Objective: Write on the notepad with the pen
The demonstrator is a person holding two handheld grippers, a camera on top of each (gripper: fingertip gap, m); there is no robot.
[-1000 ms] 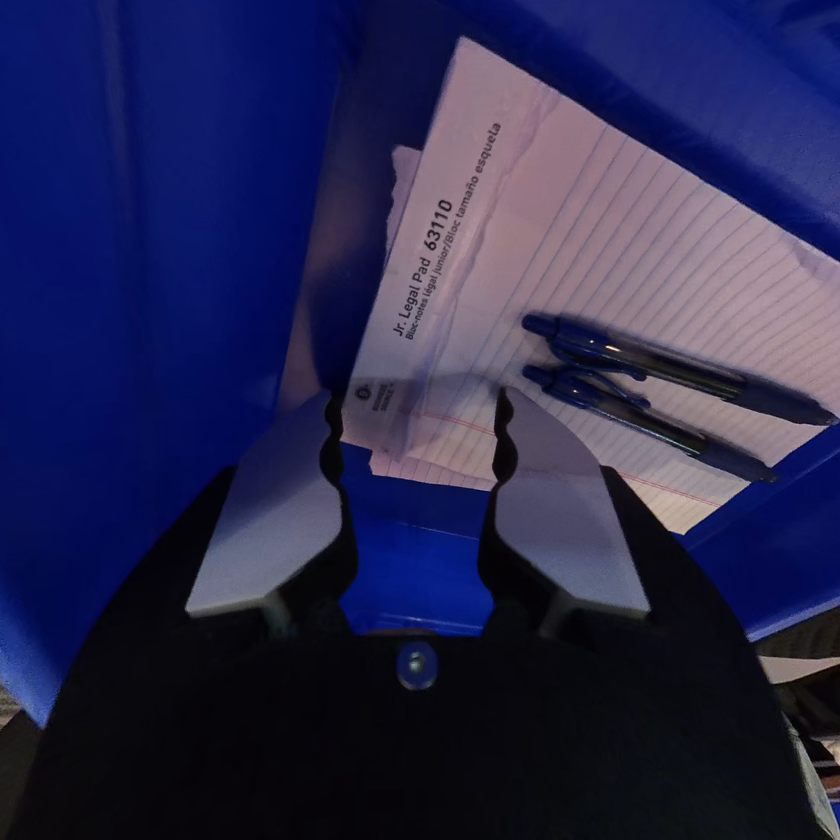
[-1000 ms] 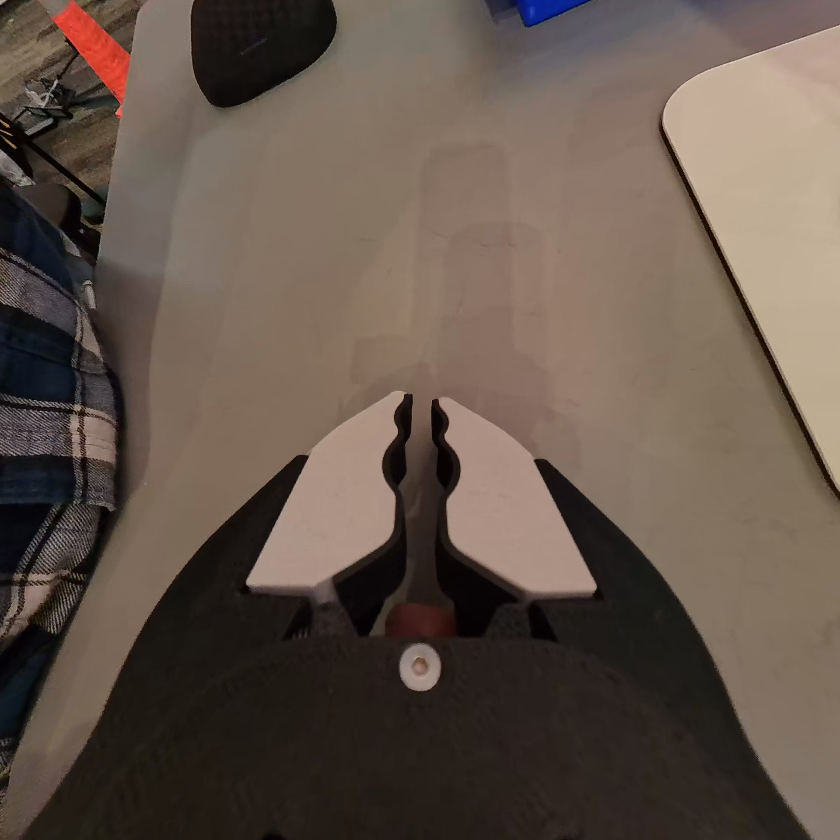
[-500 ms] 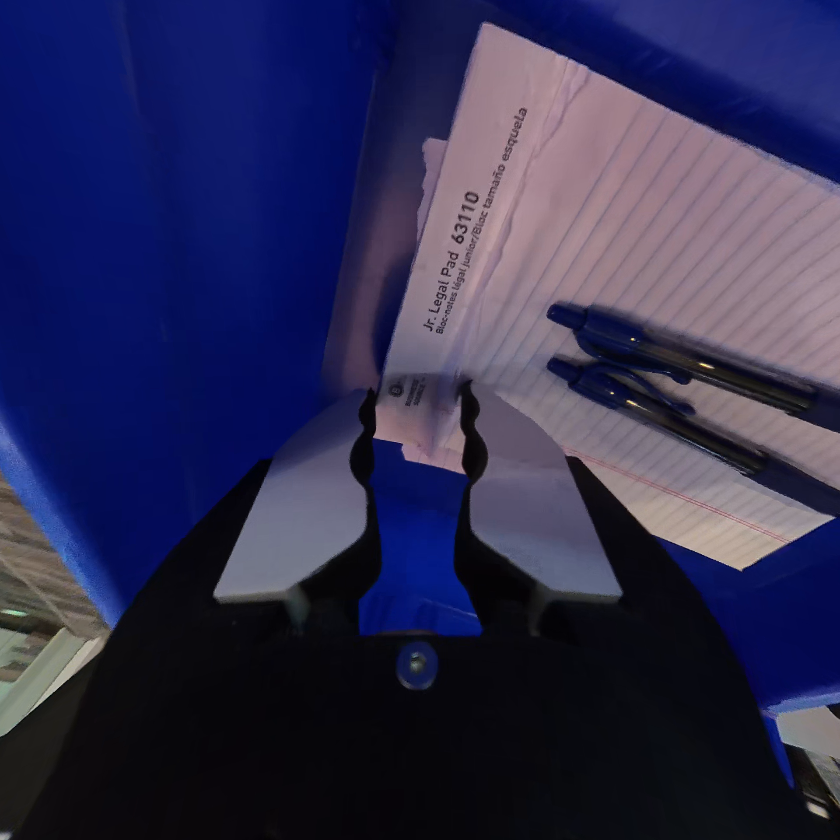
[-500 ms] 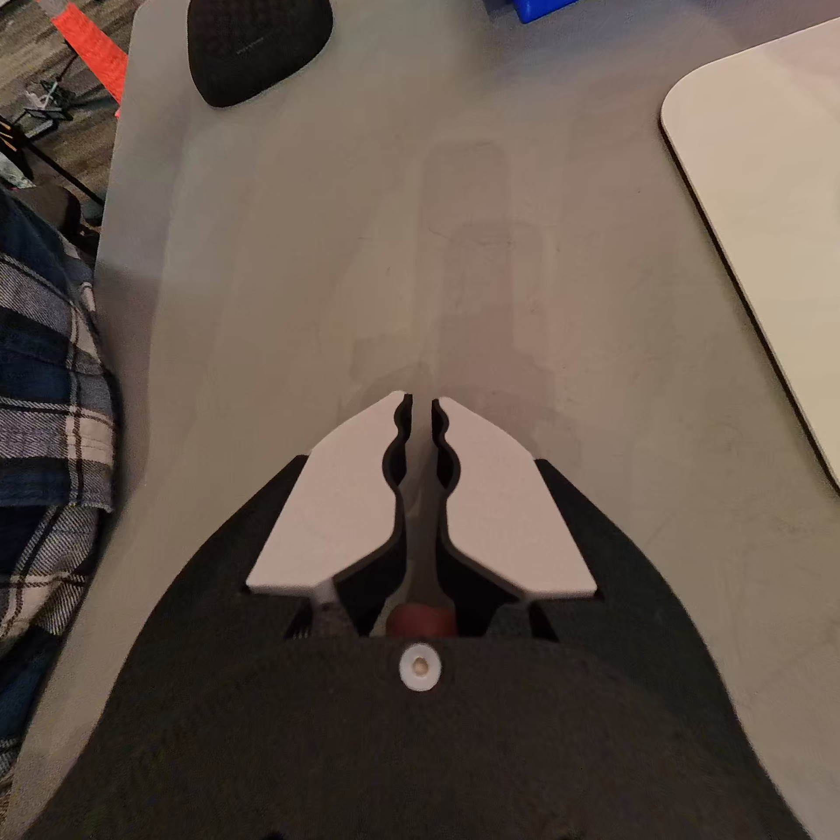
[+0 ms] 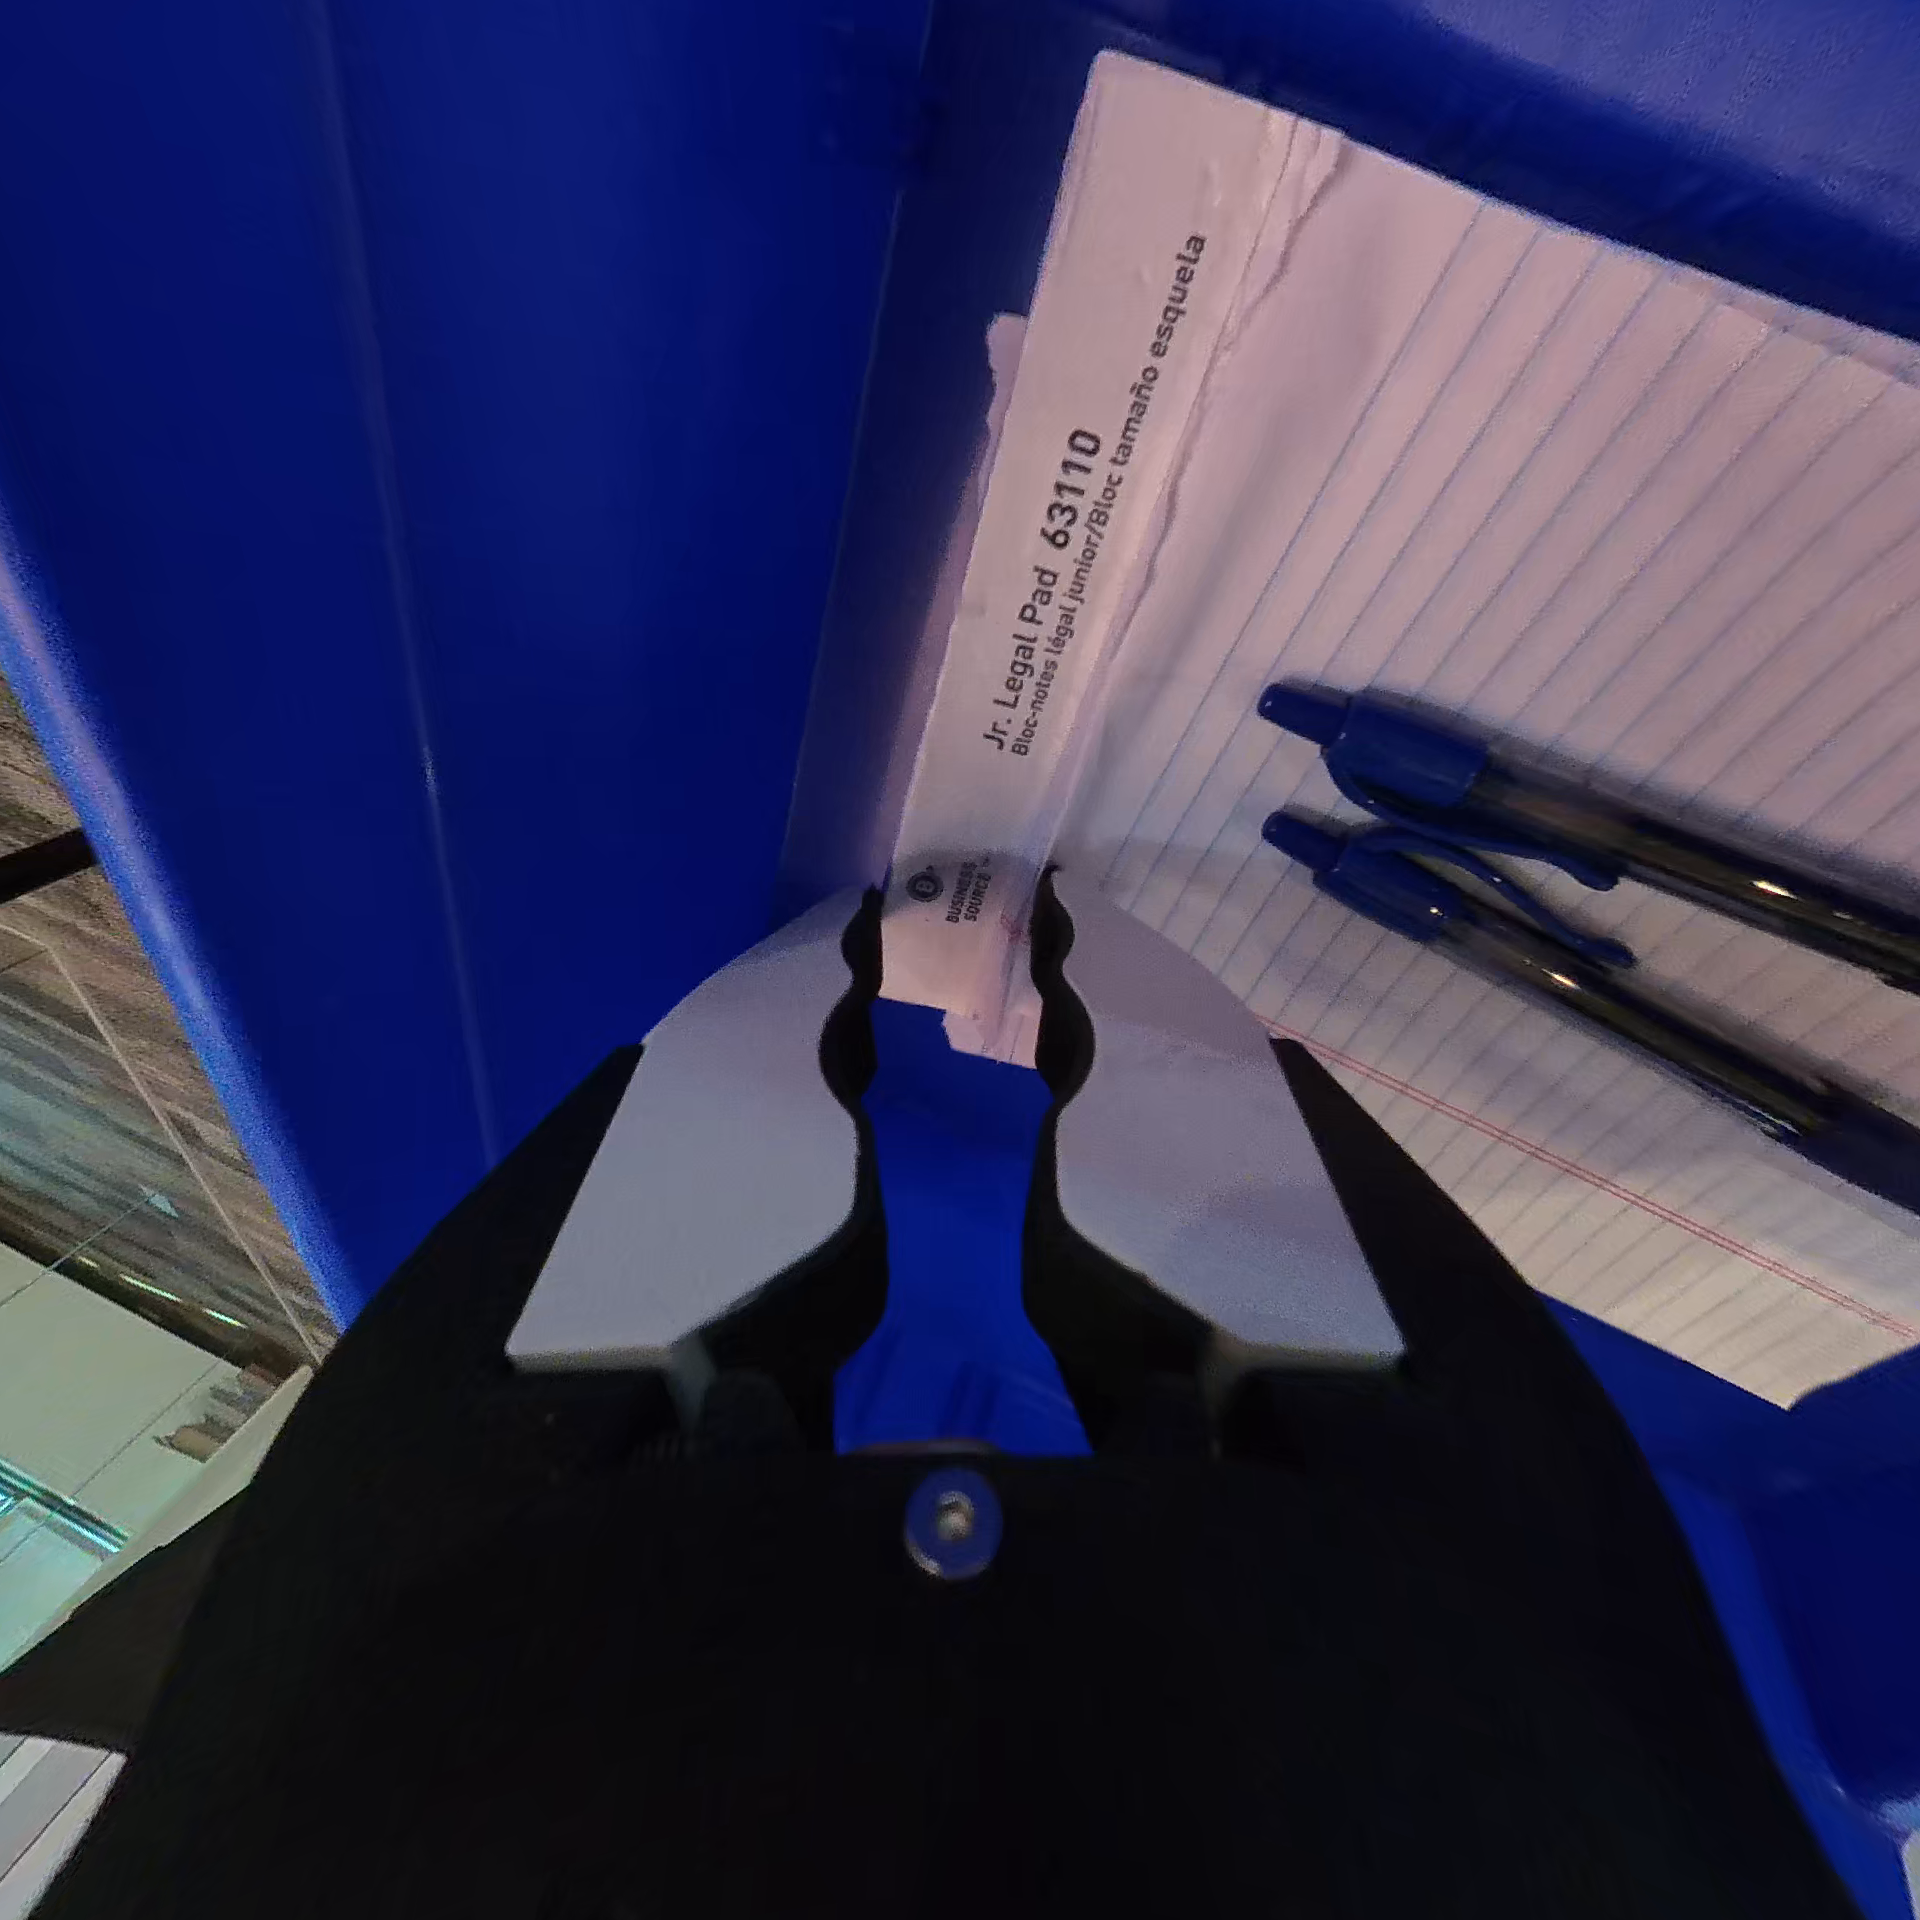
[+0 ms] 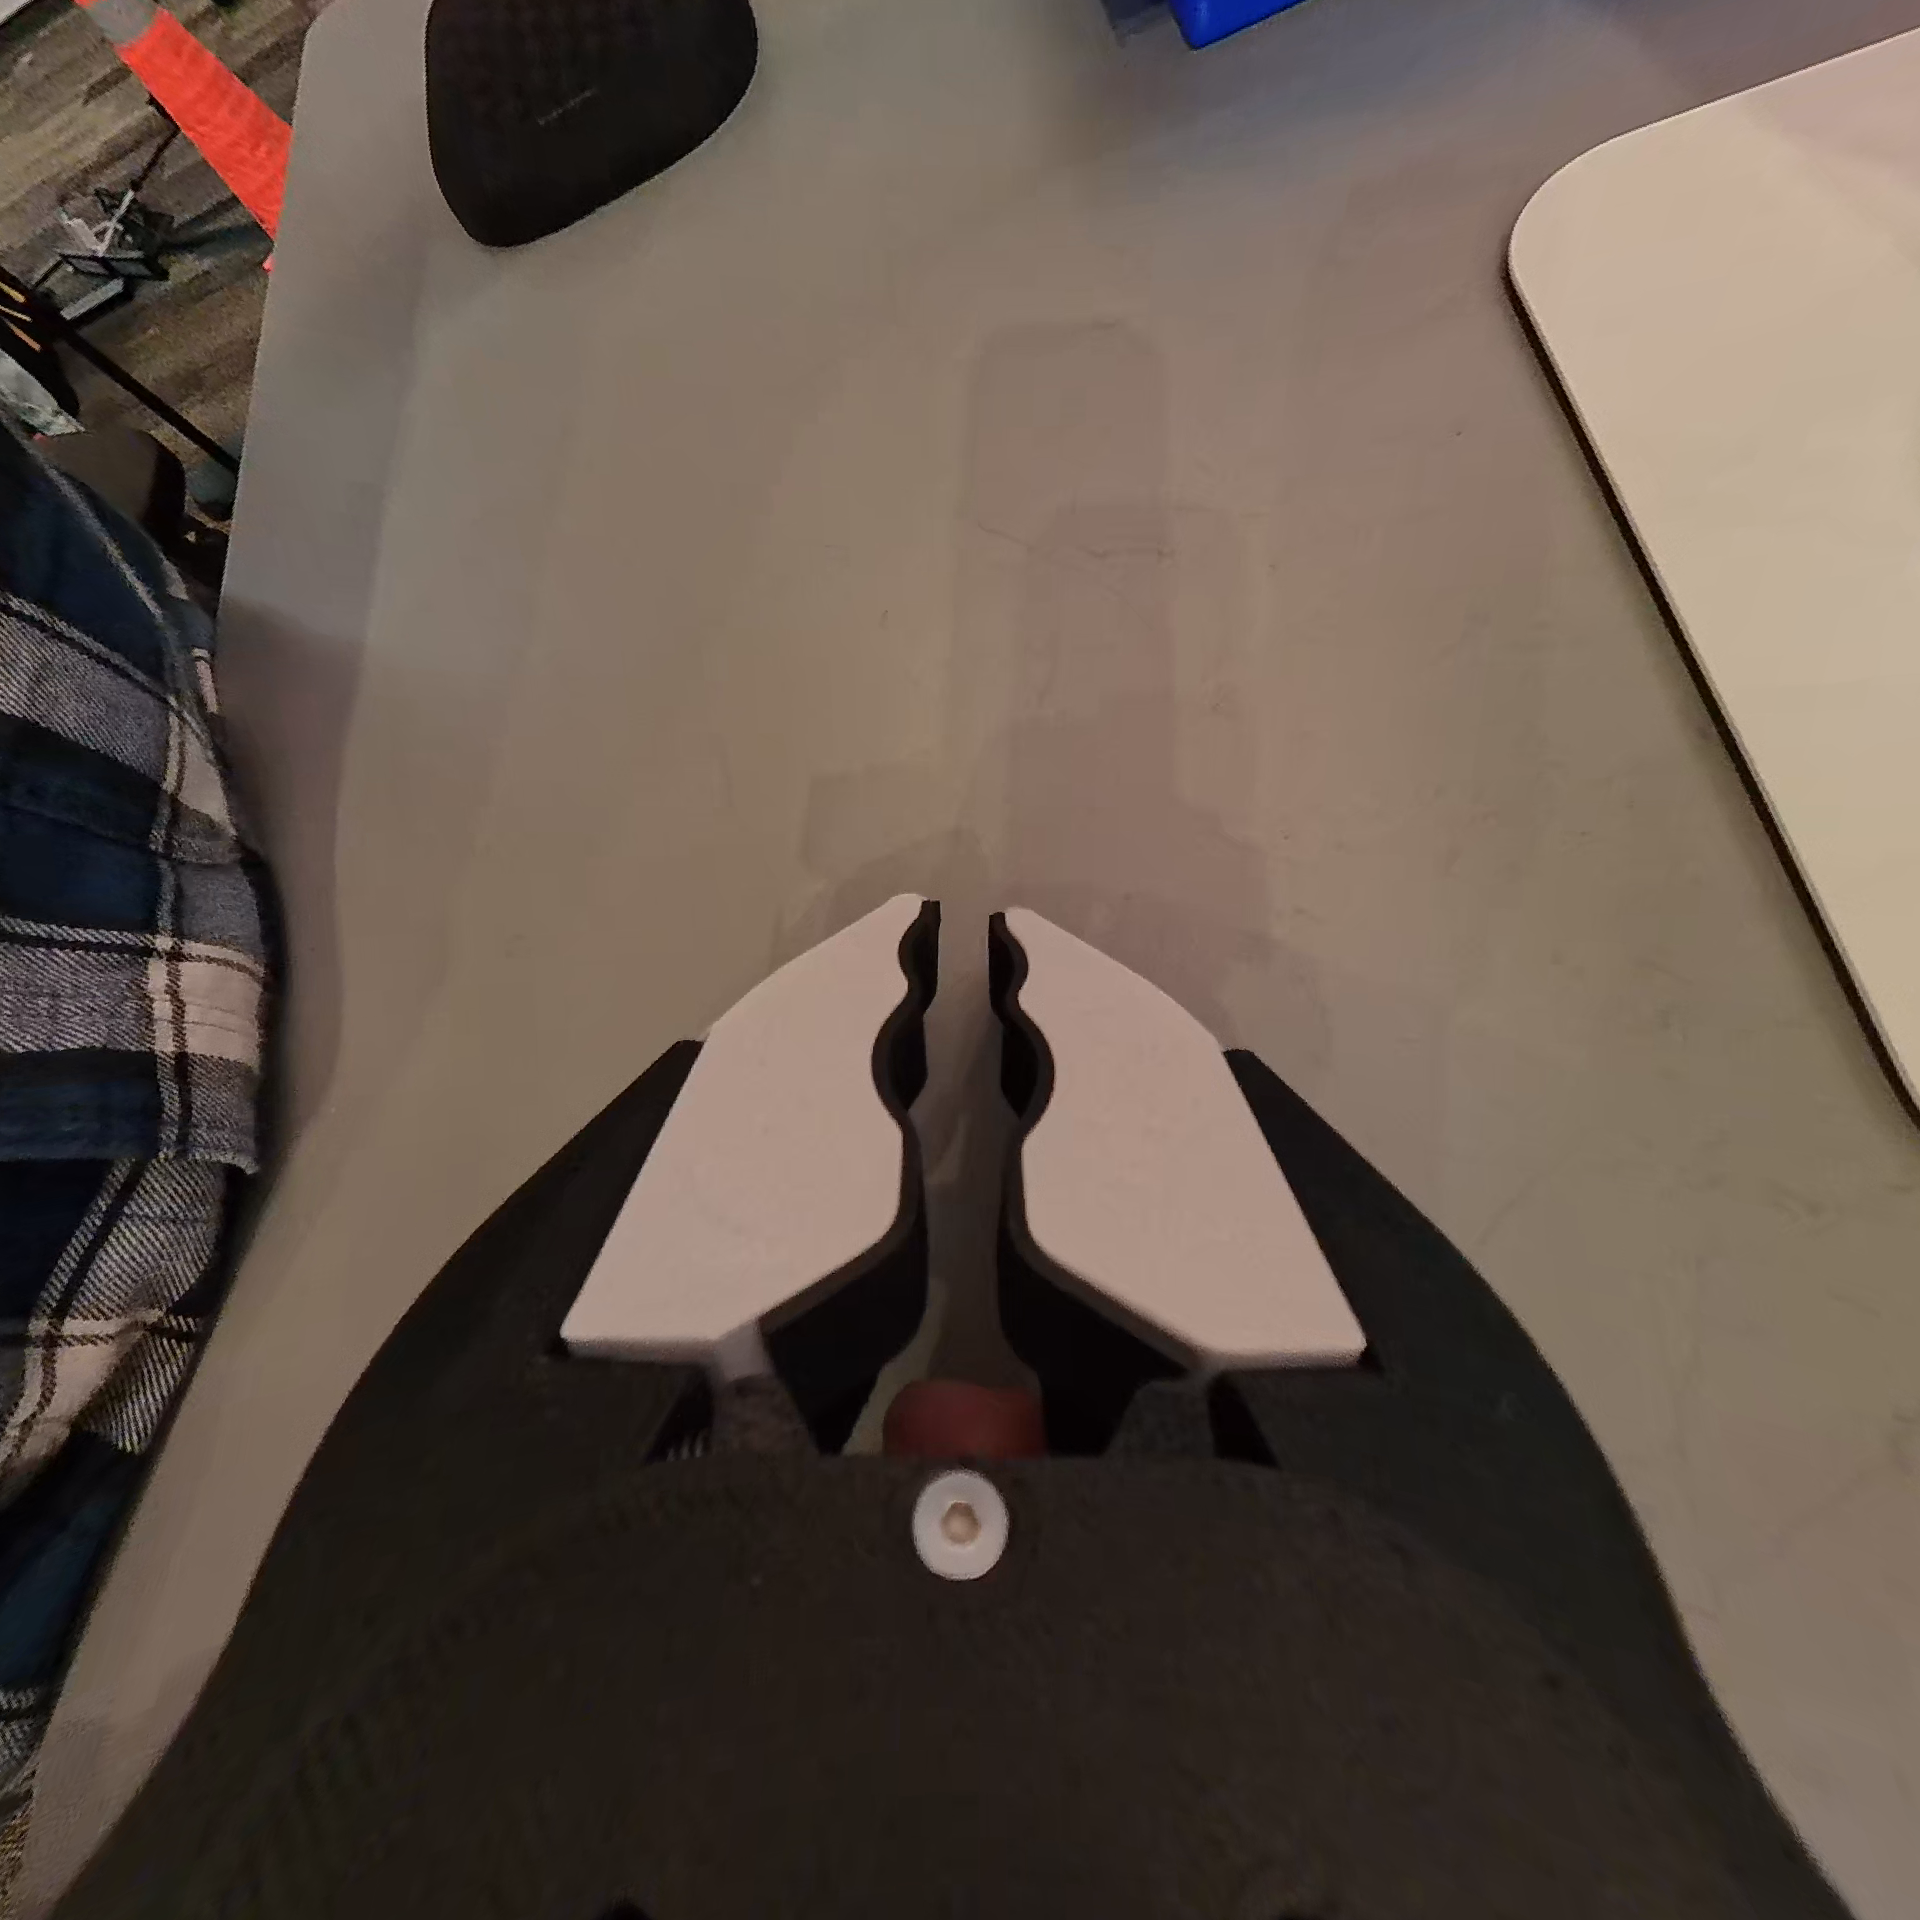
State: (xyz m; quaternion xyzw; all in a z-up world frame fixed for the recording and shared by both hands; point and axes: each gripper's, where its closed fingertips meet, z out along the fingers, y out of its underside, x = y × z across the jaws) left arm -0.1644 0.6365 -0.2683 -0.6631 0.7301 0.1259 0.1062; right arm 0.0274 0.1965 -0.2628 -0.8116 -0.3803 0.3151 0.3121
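Blue bin (image 5: 520,520), notepad (image 5: 1351,520): left wrist view only.

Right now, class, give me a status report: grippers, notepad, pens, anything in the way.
Left gripper open around notepad corner, inside blue bin. Right gripper empty over table. Two pens resting on pad.

Left wrist view: close in, inside blue bin (image 5: 520,520), facing down onto notepad (image 5: 1403,468) corner. Right wrist view: above grey table (image 6: 727,623), angled forward and down. No shared scene area visible.

Office: grey desk (image 6: 727,623), carpet (image 6: 62,135)
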